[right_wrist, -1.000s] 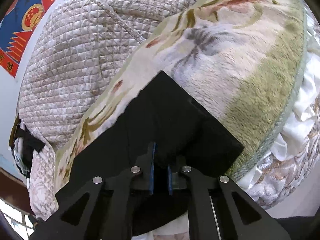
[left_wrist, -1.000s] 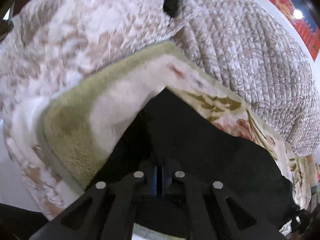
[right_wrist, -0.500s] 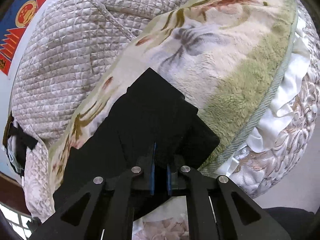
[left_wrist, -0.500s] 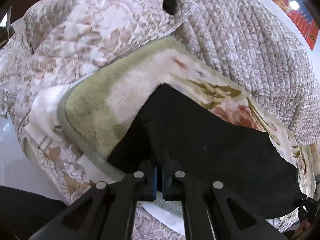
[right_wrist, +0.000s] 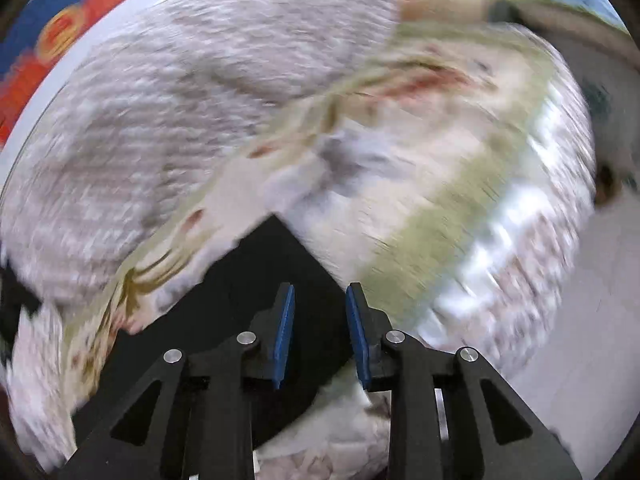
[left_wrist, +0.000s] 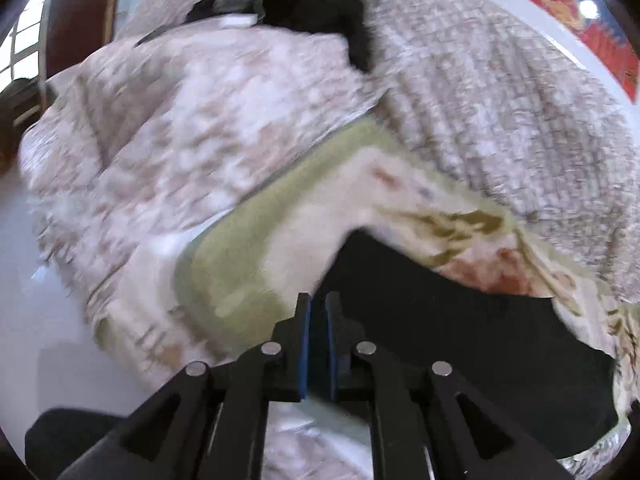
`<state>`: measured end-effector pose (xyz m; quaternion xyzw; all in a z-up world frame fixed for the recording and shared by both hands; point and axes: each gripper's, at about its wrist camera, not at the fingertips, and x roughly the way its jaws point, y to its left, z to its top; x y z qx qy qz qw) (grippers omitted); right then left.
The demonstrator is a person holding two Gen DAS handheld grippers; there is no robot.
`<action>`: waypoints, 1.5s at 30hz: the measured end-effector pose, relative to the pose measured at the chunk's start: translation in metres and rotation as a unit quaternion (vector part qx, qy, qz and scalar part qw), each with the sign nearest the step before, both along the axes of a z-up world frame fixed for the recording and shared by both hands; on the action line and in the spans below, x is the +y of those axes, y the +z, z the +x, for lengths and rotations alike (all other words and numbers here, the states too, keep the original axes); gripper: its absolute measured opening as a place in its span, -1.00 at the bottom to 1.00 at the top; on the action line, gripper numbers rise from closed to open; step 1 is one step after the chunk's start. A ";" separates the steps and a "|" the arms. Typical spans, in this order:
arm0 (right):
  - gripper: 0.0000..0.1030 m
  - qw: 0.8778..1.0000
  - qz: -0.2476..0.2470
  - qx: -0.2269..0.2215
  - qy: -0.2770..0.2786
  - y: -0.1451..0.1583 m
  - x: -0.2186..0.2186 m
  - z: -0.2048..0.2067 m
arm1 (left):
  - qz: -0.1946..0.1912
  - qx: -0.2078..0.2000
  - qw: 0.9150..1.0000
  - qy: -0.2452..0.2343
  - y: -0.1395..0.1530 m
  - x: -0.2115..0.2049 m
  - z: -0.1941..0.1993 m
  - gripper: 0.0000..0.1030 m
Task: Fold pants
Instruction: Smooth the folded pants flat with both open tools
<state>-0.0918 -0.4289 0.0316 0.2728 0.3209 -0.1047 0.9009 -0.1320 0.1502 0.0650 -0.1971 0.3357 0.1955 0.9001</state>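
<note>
The black pants [left_wrist: 448, 332] lie folded flat on a floral fleece blanket [left_wrist: 248, 280] on the bed. In the left wrist view my left gripper [left_wrist: 318, 304] sits at the pants' left edge, its blue pads [left_wrist: 305, 332] a narrow gap apart with no cloth visibly pinched. In the right wrist view the pants [right_wrist: 224, 320] show a pointed corner just ahead of my right gripper [right_wrist: 320, 296], which is open and empty above the cloth. Both views are motion-blurred.
A quilted beige bedspread [left_wrist: 500, 112] covers the bed behind the blanket. A dark garment [left_wrist: 316, 12] lies at the far end. White floor [left_wrist: 36, 280] shows at the left, and in the right wrist view [right_wrist: 592, 320] at the right.
My right gripper has opened and let go of the pants. My left gripper has loosened and pulled back from the cloth. Both cameras have drawn away from the bed.
</note>
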 end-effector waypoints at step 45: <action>-0.03 0.900 -0.194 -0.005 0.391 -0.057 0.231 0.031 | 0.072 0.059 0.976 -0.197 -0.040 -0.125 0.047 -0.08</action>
